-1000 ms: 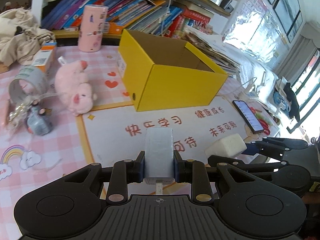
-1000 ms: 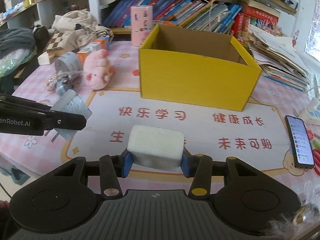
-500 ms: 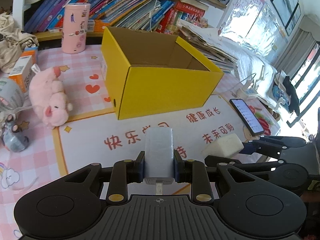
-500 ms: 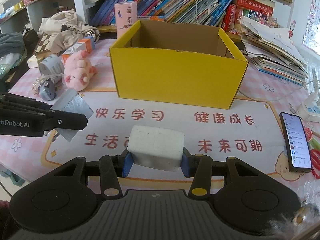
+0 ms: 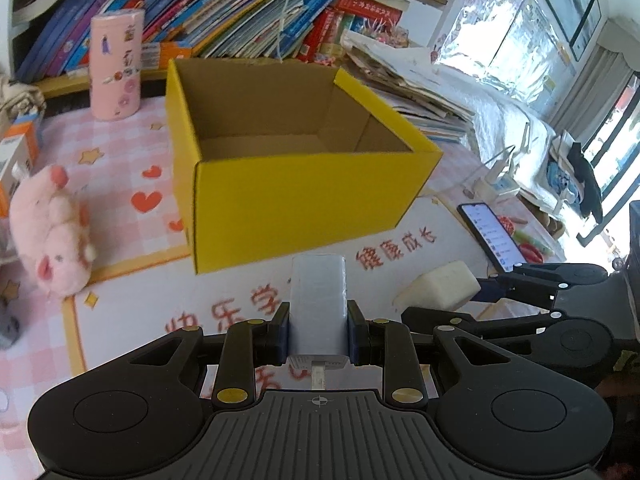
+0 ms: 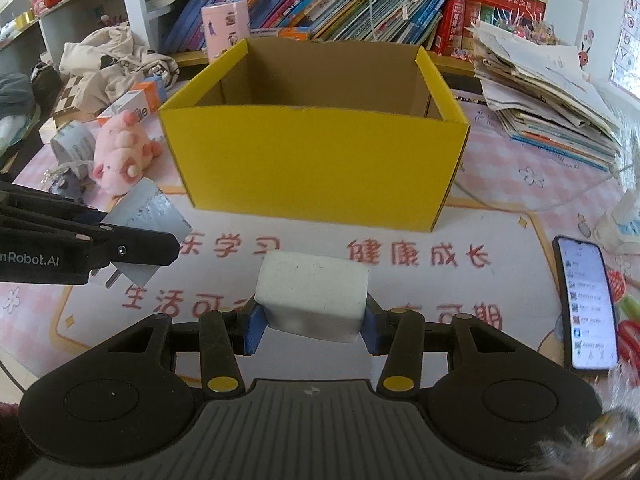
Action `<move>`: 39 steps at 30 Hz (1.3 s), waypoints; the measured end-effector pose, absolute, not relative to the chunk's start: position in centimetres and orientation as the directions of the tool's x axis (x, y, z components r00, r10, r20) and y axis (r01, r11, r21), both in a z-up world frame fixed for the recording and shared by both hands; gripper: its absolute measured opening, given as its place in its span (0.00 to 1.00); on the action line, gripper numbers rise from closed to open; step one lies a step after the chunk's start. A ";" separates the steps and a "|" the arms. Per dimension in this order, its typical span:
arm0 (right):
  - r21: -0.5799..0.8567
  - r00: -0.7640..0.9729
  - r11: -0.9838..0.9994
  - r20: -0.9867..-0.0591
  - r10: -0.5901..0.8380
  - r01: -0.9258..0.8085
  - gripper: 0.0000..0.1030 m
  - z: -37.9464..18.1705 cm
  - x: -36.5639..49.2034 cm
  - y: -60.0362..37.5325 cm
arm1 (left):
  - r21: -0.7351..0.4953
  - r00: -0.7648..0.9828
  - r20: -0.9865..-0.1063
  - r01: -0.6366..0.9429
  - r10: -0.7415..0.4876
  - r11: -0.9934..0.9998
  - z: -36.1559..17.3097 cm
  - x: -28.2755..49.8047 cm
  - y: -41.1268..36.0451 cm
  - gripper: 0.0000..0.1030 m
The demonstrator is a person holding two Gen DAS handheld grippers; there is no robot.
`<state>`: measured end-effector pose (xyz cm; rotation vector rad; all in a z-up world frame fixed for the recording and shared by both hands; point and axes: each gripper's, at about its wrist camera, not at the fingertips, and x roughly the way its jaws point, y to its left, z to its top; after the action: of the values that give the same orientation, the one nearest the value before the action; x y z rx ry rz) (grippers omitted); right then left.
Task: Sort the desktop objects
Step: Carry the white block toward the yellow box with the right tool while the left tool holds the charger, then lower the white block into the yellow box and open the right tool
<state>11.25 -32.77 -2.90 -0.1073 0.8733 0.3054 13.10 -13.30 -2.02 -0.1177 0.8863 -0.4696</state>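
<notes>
- You are gripping a grey plug adapter [image 5: 318,300] in the left gripper [image 5: 318,330], its fingers closed on both sides, the adapter hanging in the air in front of the yellow box [image 5: 296,196].
- You are clamping a white block [image 6: 312,294] between the pads of the right gripper [image 6: 312,322], also off the mat and short of the box.
- The box is looking empty as far as its inside shows, so I judge neither item is sorted yet.
- Still waiting on the table: the pink plush pig [image 6: 120,156], a tape roll [image 6: 74,146], a small carton [image 6: 130,102] and a phone [image 6: 586,300].
</notes>
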 end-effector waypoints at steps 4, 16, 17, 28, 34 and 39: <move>0.029 0.616 0.945 -0.751 0.237 -0.327 0.43 -2.1 12.4 -33.7 | -0.261 0.565 -0.700 0.367 -0.436 0.893 -1.1 13.7 -14.7 0.24; 0.070 0.654 0.898 -0.660 0.369 -0.435 0.43 2.2 16.0 -35.8 | -0.209 0.668 -0.628 0.350 -0.400 0.913 3.0 15.5 -16.9 0.24; 0.072 0.660 0.893 -0.647 0.381 -0.445 0.43 2.8 16.5 -35.9 | -0.212 0.681 -0.615 0.342 -0.397 0.915 3.4 15.9 -16.9 0.24; 0.003 0.695 0.853 -0.578 0.428 -0.522 0.43 4.6 24.6 -35.6 | -0.153 0.761 -0.571 0.270 -0.308 0.951 5.2 21.7 -17.3 0.24; -0.104 0.654 0.798 -0.641 0.402 -0.593 0.43 1.8 29.4 -34.1 | -0.094 0.752 -0.613 0.235 -0.242 0.967 3.4 25.2 -17.5 0.15; -0.140 0.573 0.733 -0.725 0.382 -0.665 0.43 -1.2 31.5 -32.9 | -0.070 0.713 -0.670 0.214 -0.205 0.974 1.3 27.3 -17.6 0.07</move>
<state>31.46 -32.86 -1.20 -0.4266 0.7303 0.6357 27.29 -17.60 1.30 0.0132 0.7413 -0.2322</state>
